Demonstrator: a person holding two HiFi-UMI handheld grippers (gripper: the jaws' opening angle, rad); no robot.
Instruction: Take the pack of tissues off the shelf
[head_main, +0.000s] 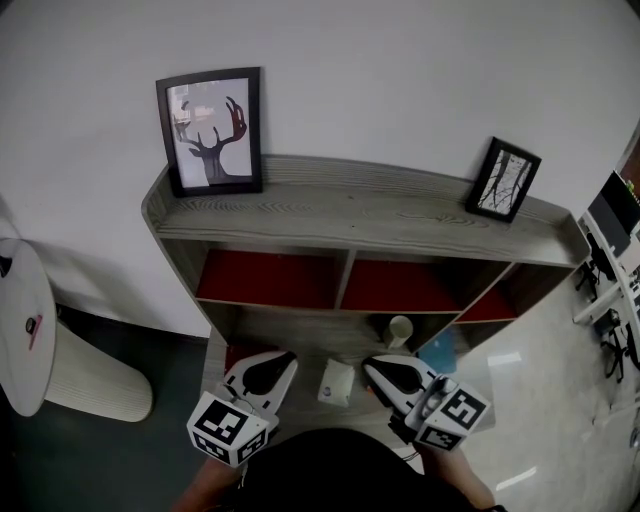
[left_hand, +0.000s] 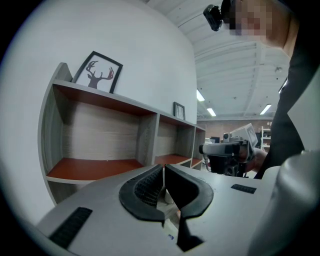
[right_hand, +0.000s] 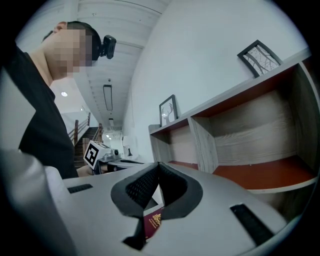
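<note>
Pack of tissues (head_main: 336, 383), white, soft-wrapped, is lying on grey wood shelf's (head_main: 350, 210) low board, lower centre of head view, btwn both grippers. Left claw (left_hand: 163, 166) & right claw (right_hand: 159, 165) are sitting pressed together, gripping nothing; grab + lift-off are remaining.

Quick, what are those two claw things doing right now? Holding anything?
Left gripper: fingers closed, nothing gripped.
Right gripper: fingers closed, nothing gripped.
</note>
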